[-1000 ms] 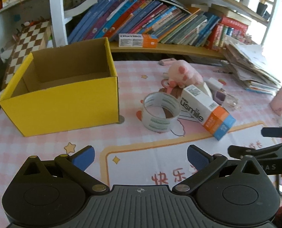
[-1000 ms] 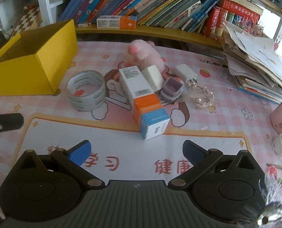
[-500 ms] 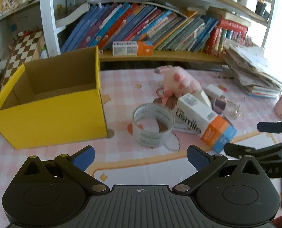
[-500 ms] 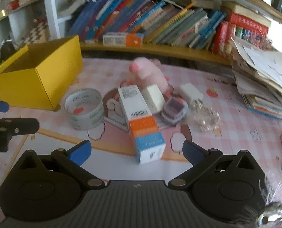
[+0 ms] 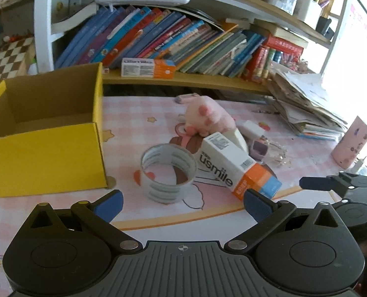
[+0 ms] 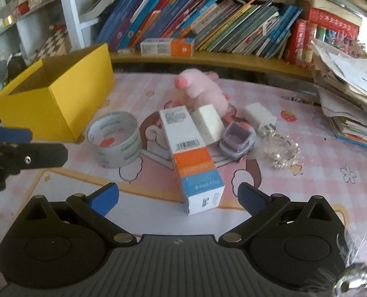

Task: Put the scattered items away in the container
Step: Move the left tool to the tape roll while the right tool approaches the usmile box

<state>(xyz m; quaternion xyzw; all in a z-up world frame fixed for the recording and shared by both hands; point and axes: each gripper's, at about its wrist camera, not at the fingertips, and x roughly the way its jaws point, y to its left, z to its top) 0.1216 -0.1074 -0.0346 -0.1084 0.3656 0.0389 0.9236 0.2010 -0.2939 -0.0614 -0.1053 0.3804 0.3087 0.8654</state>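
1. Both grippers have advanced toward the clutter; the left gripper point(image 5: 183, 204) and right gripper point(image 6: 178, 198) hover over the tabletop point(image 5: 232, 225), jaws spread wide and empty.
2. "usmile" is printed on the white-orange-blue carton point(image 5: 235, 167), which lies beside the tape roll point(image 5: 168, 173).
3. Left of both stands the empty yellow cardboard box point(image 5: 44, 158).

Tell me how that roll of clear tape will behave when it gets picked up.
The roll of clear tape lies flat on its side, so it probably won't roll until tipped. Its hollow ring looks stiff and light. The glossy outer wrap may be slippery; gripping across the wall through the open core seems safer.
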